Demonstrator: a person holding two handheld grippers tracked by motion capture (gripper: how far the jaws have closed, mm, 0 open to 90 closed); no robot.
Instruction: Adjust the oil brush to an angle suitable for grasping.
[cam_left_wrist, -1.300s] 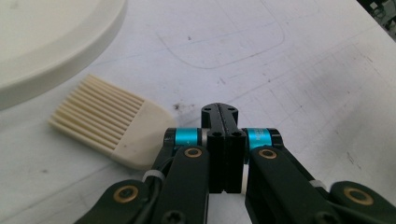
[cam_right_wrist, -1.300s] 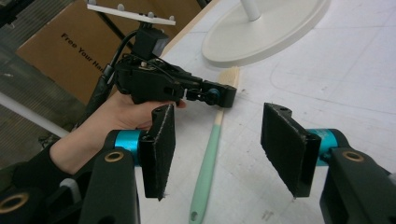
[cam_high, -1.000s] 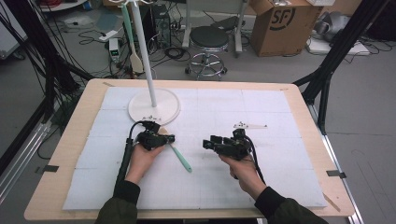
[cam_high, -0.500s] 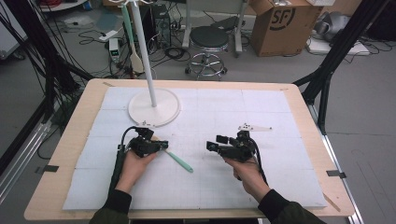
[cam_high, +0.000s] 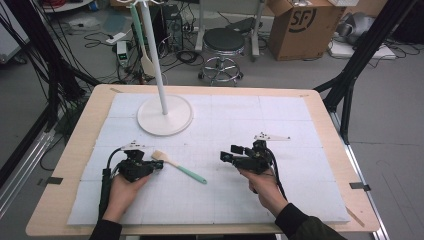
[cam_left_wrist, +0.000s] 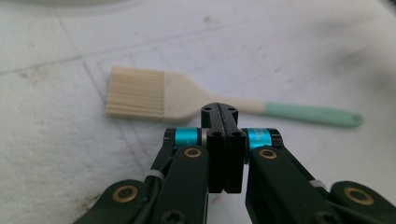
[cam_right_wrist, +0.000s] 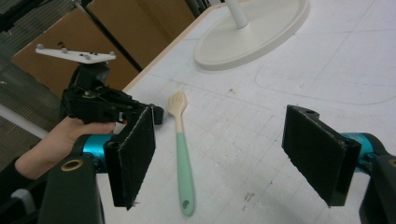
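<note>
Lining up on the brush (cam_high: 178, 167) | it lies flat on the table mat, left of centre, nearer your edge, bristles by your left gripper (cam_high: 159, 164) | left jaws pressed together, empty | right gripper (cam_high: 226, 156) jaws spread wide, nothing between | straddle the green handle squarely, then pinch

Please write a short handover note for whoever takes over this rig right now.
Left gripper: shut, empty, tips beside the brush's bristle end.
Right gripper: open, empty, jaws just widened, aimed at the brush from the other side.
Brush: flat on the white mat, cream bristles toward the left gripper, green handle toward the table middle.
White stand: behind the brush.
Done: nothing gripped.
Left: pick up the brush.
</note>
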